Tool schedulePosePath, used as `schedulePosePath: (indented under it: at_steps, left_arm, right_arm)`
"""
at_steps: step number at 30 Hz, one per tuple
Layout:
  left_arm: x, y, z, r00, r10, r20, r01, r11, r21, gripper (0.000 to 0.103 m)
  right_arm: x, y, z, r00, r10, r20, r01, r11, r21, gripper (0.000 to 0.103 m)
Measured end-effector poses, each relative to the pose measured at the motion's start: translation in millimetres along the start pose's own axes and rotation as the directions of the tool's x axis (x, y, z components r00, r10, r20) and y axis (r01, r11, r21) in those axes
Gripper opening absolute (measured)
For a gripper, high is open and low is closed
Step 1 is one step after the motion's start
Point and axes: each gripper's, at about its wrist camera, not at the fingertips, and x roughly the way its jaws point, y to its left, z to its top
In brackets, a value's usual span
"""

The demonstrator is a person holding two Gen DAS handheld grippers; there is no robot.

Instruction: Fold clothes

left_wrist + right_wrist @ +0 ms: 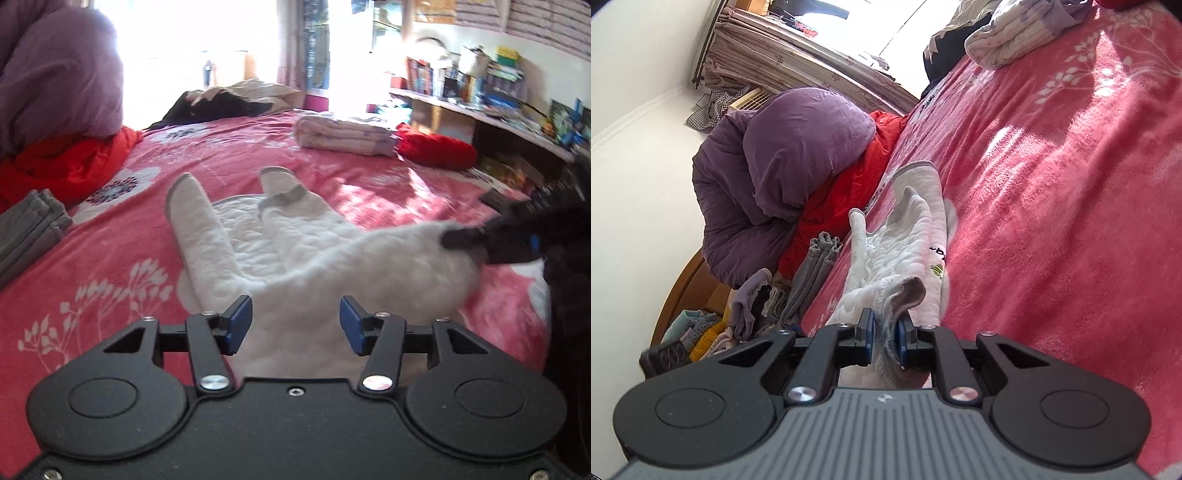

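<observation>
A white quilted garment (295,251) with two grey-cuffed legs lies spread on the pink flowered bedspread (110,280). My left gripper (295,319) hangs over its near end with its blue pads wide apart and nothing pressed between them. At the right of the left wrist view, my right gripper (461,240) pinches the garment's right edge. In the right wrist view the right gripper (885,334) is shut on a grey-lined hem of the white garment (897,243), which is lifted a little off the bed there.
Folded grey clothes (29,229) lie at the left, beside a red quilt (74,162) and a purple duvet (59,74). A folded striped blanket (343,134) and a red cloth (436,147) sit at the back right. A bookshelf (480,88) lines the right side.
</observation>
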Motion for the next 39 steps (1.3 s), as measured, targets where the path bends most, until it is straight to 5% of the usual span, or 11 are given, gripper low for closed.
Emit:
schedulePosePath:
  at_steps: [7, 11, 17, 20, 25, 30, 39]
  left_arm:
    - [3, -32, -25, 0.999, 0.03, -0.046, -0.016, 0.96, 0.281, 0.06]
    - [5, -48, -38, 0.997, 0.067, -0.034, -0.047, 0.906, 0.42, 0.06]
    - [20, -61, -49, 0.989, 0.144, -0.013, -0.118, 0.856, 0.504, 0.054]
    - [25, -58, -47, 0.987, 0.162, -0.004, -0.141, 0.867, 0.478, 0.038]
    - [27, -42, -39, 0.99, 0.142, -0.026, -0.123, 0.923, 0.365, 0.021]
    - [21, -19, -38, 0.999, -0.009, -0.046, 0.017, 0.987, 0.161, 0.012]
    - [13, 17, -36, 0.989, -0.148, -0.025, 0.145, 0.982, -0.118, 0.009]
  right_arm:
    - [1, 5, -2, 0.999, -0.029, -0.018, 0.03, 0.994, 0.101, 0.014]
    - [3, 15, 3, 1.0, -0.023, -0.016, 0.025, 0.986, 0.166, 0.013]
    - [11, 27, 16, 1.0, -0.015, 0.003, 0.014, 0.959, 0.282, 0.013]
    - [17, 32, 23, 1.0, -0.003, 0.017, -0.003, 0.938, 0.347, 0.013]
    - [28, 44, 27, 0.999, -0.025, 0.027, 0.014, 0.93, 0.368, 0.013]
    - [44, 56, 32, 0.999, -0.028, 0.039, 0.012, 0.925, 0.38, 0.013]
    - [106, 98, 59, 0.999, -0.019, 0.031, 0.008, 0.949, 0.316, 0.013]
